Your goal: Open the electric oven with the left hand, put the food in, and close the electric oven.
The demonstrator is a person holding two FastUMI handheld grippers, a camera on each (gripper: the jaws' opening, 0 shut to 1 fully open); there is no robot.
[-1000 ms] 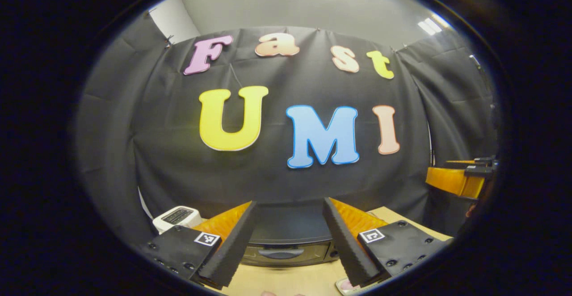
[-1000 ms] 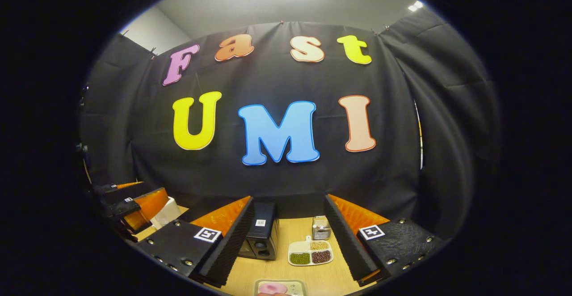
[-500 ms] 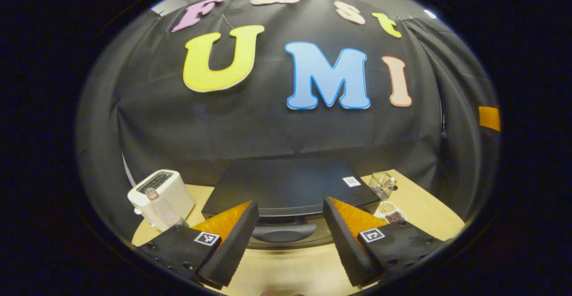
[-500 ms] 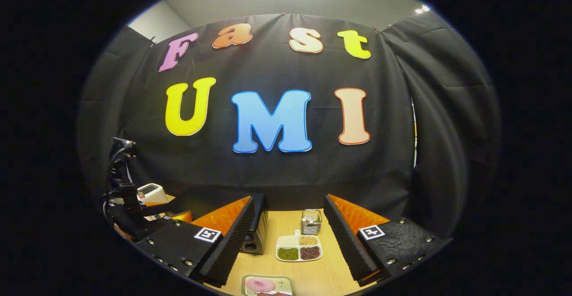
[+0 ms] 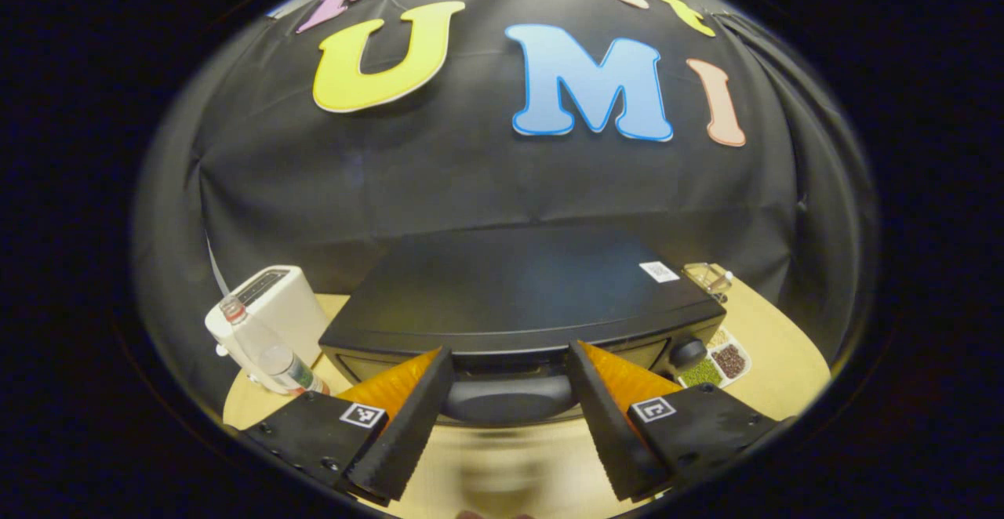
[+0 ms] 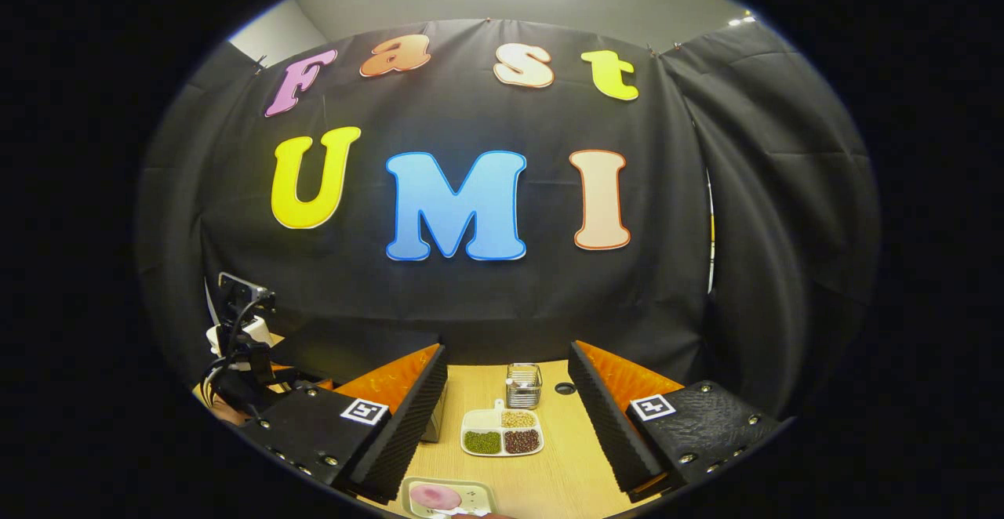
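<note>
My left gripper (image 5: 510, 417) has dropped in close since a second ago — the oven (image 5: 518, 299) is now looming right ahead on the table (image 5: 776, 354), door shut, its handle (image 5: 510, 400) sitting between my spread fingers, nothing gripped yet. Toaster (image 5: 274, 307) and bottle (image 5: 263, 346) are sitting off to the left. My right gripper (image 6: 508, 425) is hanging wide open too, holding nothing — the food (image 6: 435, 496) is lying on its tray (image 6: 474, 494) just below, near the bean dish (image 6: 502, 433) and a little basket (image 6: 523, 386).
</note>
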